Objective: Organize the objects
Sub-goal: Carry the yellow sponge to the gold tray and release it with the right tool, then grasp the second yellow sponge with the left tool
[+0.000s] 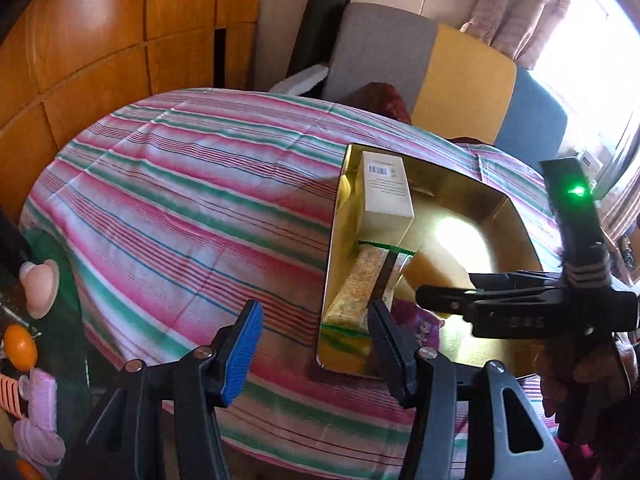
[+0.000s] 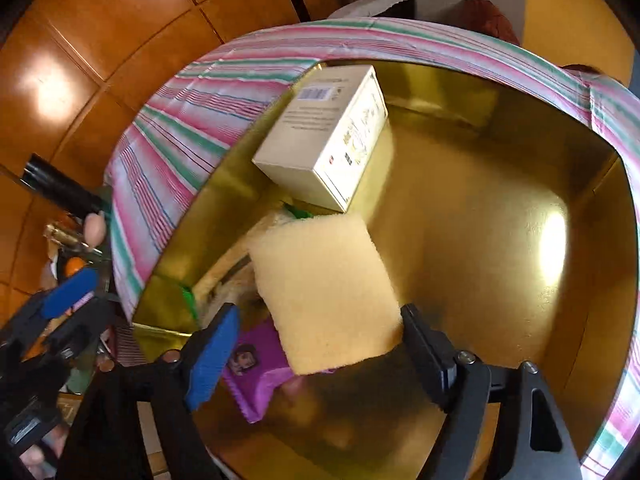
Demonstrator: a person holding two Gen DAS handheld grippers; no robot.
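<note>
- The right gripper [image 2: 316,344] is over the gold tray [image 2: 500,208], jaws spread wide, with the yellow sponge [image 2: 324,292] between them. It looks let go of rather than pinched, maybe mid-drop, though the blur makes that hard to call.
- It's tilted over the purple packet [image 2: 260,376] and a snack bag [image 1: 360,284], so it could land propped on edge instead of flat.
- The right-hand pad sits right at the sponge's corner; pulling away sideways might drag it along or flip it.
- The white box [image 2: 324,140] is leaning on the tray's wall, so a bump could tip it over.
- The left gripper [image 1: 316,344] hangs partly open, holding nothing, just outside the tray's near edge over the striped cloth [image 1: 180,184]. Swinging in carelessly could shove the tray.
</note>
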